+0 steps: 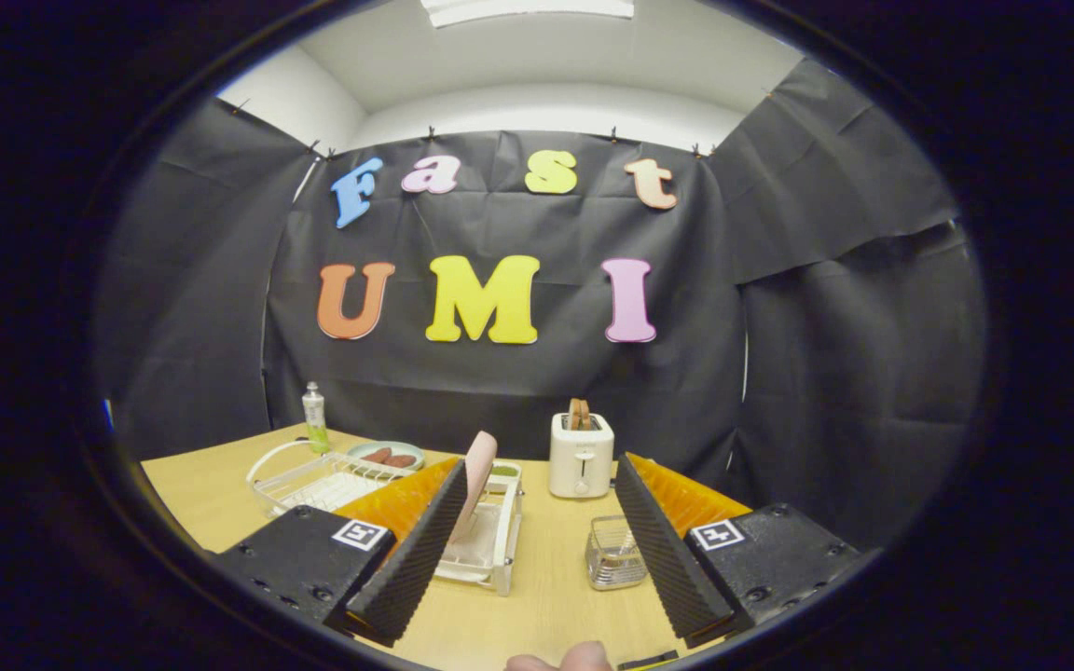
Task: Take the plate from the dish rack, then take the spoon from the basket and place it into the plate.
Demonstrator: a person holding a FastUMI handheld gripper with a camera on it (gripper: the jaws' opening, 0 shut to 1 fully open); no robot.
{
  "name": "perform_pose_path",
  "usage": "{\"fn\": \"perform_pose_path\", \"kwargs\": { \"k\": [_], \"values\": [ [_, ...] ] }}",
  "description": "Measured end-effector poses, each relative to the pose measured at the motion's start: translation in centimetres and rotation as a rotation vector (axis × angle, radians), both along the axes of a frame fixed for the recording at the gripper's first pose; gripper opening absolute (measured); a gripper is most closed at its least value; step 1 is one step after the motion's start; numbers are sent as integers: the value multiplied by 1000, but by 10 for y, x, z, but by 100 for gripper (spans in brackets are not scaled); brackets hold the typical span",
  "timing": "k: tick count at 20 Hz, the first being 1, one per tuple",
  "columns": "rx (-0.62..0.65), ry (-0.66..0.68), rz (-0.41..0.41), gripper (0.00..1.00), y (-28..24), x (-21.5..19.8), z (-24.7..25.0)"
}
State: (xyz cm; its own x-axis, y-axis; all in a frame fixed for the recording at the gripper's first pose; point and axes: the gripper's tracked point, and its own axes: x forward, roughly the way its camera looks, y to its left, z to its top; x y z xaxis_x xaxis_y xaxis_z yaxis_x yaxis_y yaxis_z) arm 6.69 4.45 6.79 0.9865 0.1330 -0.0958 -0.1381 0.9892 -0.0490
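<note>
1. Gripper: fingers spread wide, nothing between them. It hangs above the near part of the wooden table, aimed toward the far wall. No contact with any item.

2. Plate: pink, standing on edge in the white dish rack, just ahead of the left finger, which covers part of both. Judgement: step one, taking the plate out, is not yet done.

3. Basket: a small clear wire one, on the table close against the inner side of the right finger and right of the rack. A thin utensil seems to stand inside; I take it for the spoon, though it is too faint to confirm. Judgement: spoon step not begun.

4. Other items noted: a white toaster with bread in its slot, farther back between the fingers; a white wire tray to the far left; a small dish of reddish food behind it; a bottle at the far-left edge.

5. Assessment: nothing completed. Remaining: grip and remove the plate, set it down, fetch the spoon, lay it in the plate.
</note>
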Motion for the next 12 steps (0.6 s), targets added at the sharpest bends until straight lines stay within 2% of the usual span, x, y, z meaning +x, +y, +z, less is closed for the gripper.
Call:
{"fn": "perform_pose_path", "kwargs": {
  "k": [6, 8, 12],
  "values": [
    [-19, 119, 72, 100, 37, 61, 45],
    [-24, 197, 93, 100, 52, 82, 43],
    [-88, 366, 75, 100, 67, 127, 30]
  ]
}}
